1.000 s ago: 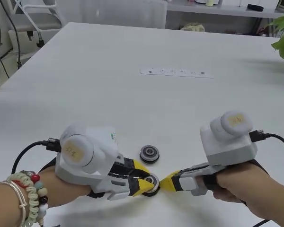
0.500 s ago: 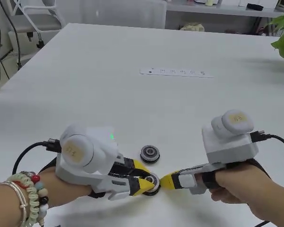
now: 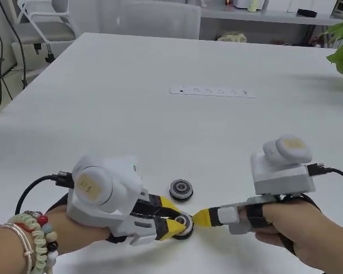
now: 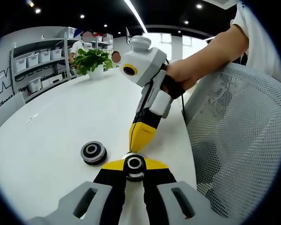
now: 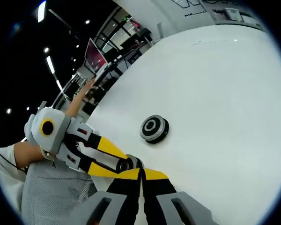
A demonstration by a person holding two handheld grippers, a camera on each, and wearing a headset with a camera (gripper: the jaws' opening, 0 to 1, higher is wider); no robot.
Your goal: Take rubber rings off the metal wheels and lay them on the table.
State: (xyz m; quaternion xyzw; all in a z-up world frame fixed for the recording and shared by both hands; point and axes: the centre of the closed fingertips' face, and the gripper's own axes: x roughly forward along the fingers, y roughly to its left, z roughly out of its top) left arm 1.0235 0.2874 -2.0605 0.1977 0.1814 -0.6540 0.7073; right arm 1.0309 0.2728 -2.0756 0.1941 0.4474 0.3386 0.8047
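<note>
Between its jaws the left gripper [image 3: 174,224] clamps a wheel [image 3: 183,220]; the right gripper [image 3: 200,217], jaws together, touches its probably stretchy ring [image 4: 135,158]: pinch its edge.

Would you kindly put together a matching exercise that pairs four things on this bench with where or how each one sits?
Things:
1. left hand-held gripper
2. right hand-held gripper
3. loose wheel
4. power strip

States:
A. lies far up the table, beyond the work
B. jaws pressed together, tips at the held wheel
C. clamped on the held wheel
D. lies flat near the grippers, touched by nothing

Pairs: 1-C, 2-B, 3-D, 4-A.
</note>
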